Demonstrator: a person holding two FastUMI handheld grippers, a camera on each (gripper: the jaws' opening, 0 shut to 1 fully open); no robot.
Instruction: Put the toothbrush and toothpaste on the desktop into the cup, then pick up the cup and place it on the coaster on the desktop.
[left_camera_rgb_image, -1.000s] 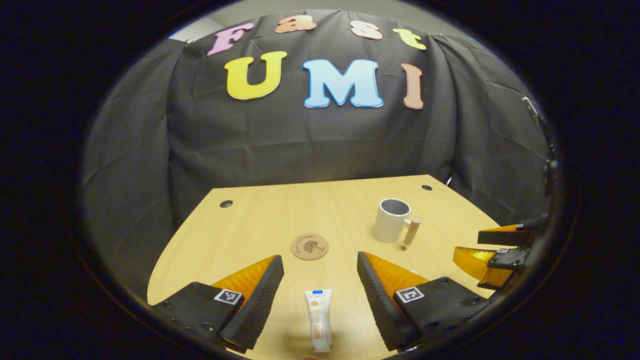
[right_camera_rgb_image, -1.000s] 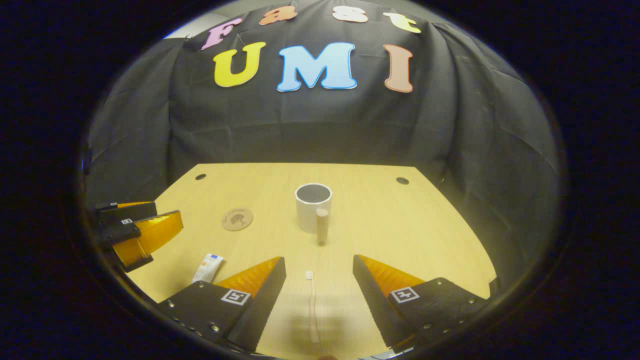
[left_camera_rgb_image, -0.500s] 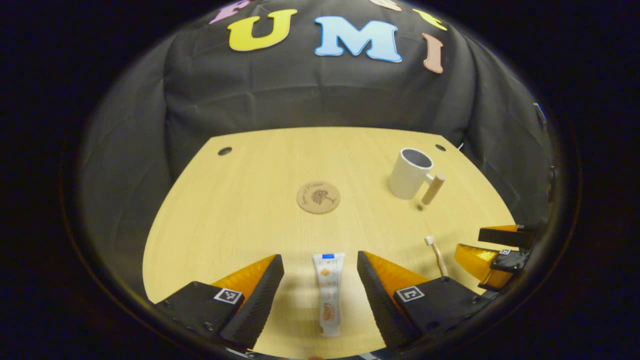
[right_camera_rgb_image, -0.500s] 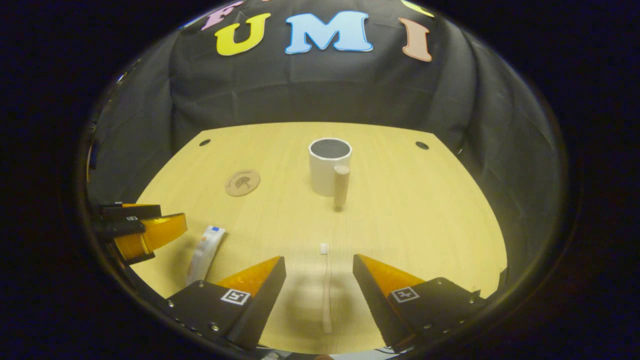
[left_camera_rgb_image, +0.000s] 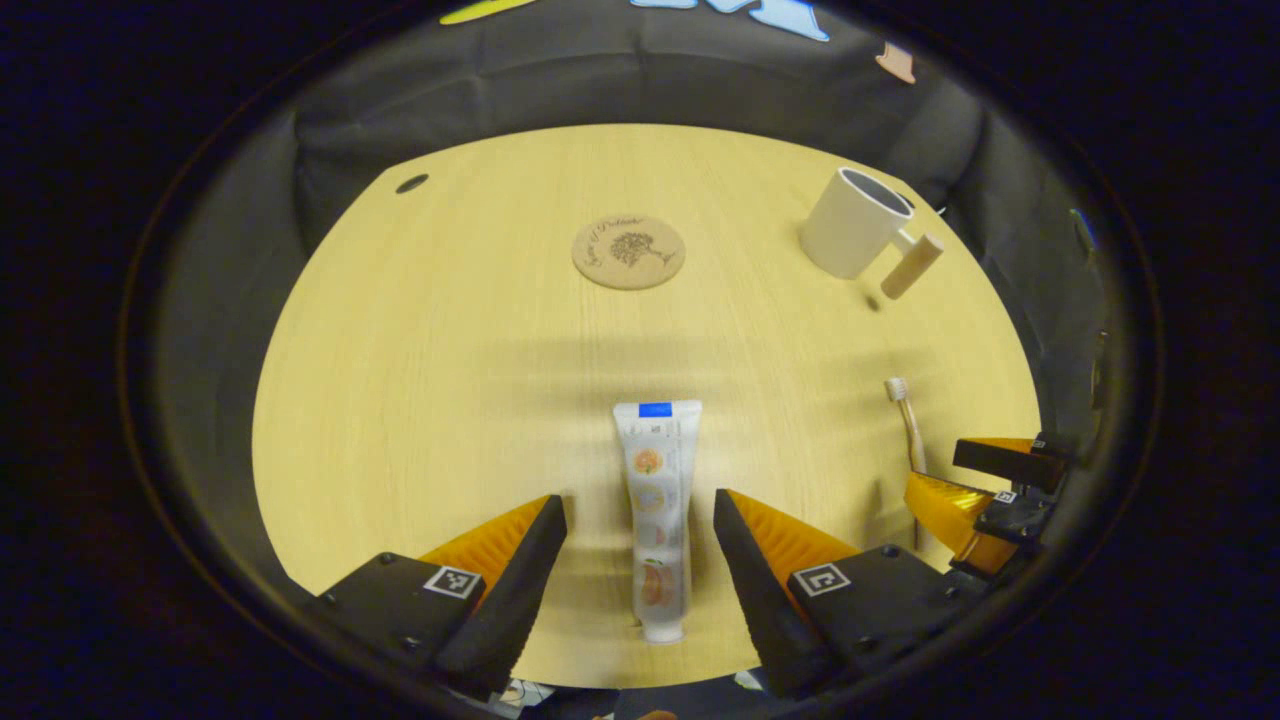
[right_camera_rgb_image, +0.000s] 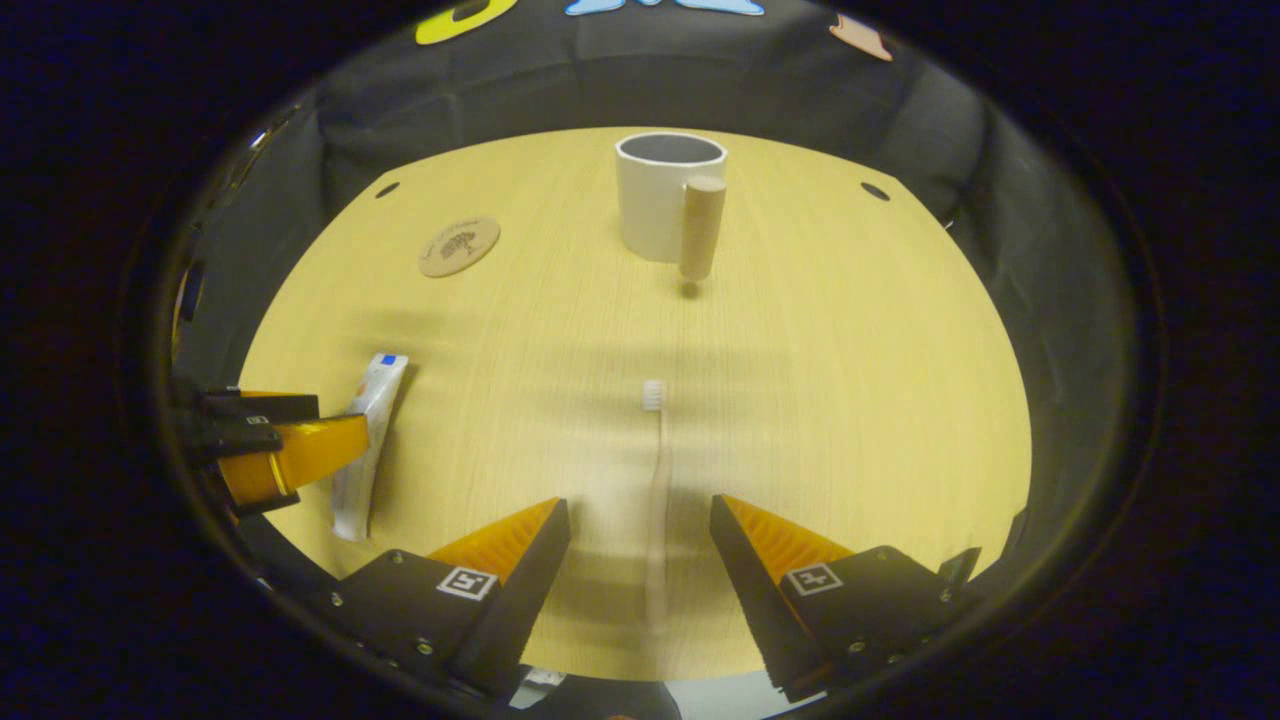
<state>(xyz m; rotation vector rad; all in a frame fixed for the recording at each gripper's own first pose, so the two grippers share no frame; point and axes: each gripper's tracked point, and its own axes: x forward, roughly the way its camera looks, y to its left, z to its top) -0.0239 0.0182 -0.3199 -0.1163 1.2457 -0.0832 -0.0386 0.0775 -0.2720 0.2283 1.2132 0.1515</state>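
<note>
Toothpaste (left_camera_rgb_image: 657, 515) lies flat on the tabletop (left_camera_rgb_image: 450, 350) between the wide-open jaws of the left gripper (left_camera_rgb_image: 638, 545), cap end near, touching neither finger. In the right gripper view, the toothbrush (right_camera_rgb_image: 656, 500) lies lengthwise between the equally wide-open jaws of the right gripper (right_camera_rgb_image: 640, 550), bristle head toward the far side, with clear gaps on both sides. Neither gripper holds anything. Farther off stands the cup (right_camera_rgb_image: 662, 195), upright, its cylindrical wooden handle turned toward the near side; what can be seen of its interior looks dark and holds nothing visible. The round coaster (left_camera_rgb_image: 628, 252) lies bare on the far part of the tabletop, to the left of the cup and well apart from it.
</note>
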